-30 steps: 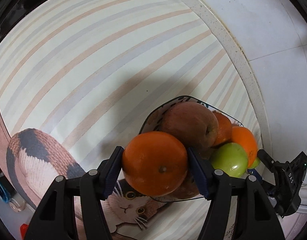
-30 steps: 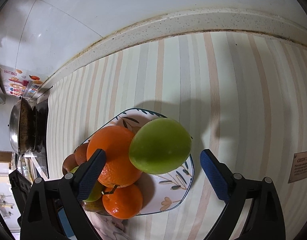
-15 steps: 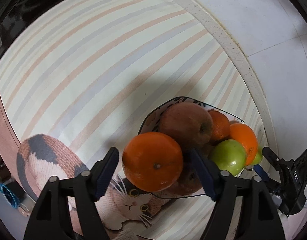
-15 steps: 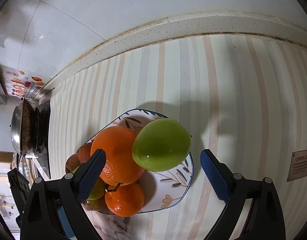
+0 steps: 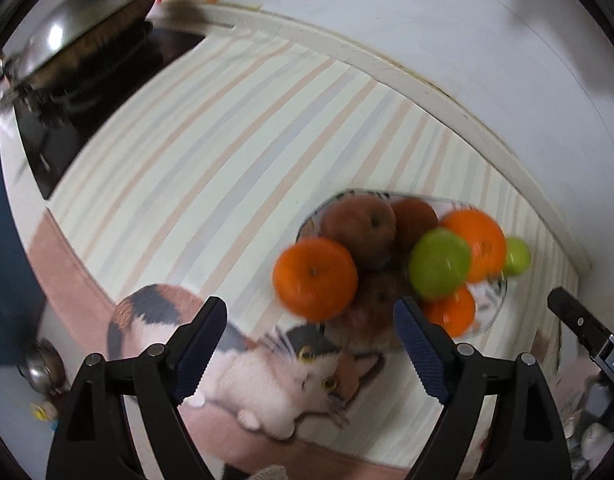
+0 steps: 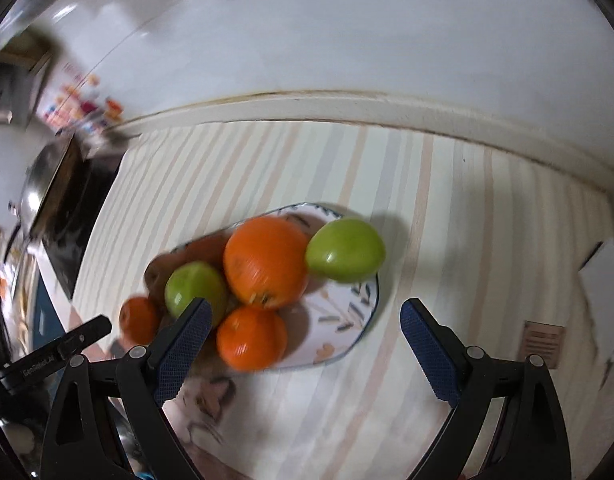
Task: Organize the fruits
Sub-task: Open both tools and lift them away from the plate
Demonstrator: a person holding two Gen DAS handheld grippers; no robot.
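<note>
Both tongs, left [image 5: 309,344] just opening and right [image 6: 303,344], gape empty, fruit piled on the plate [image 6: 347,344] at twelve o'clock.

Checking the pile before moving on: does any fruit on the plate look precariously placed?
Yes. The green apple overhangs the plate rim at the wall side, and the orange overhangs the opposite edge; either could roll off.
</note>
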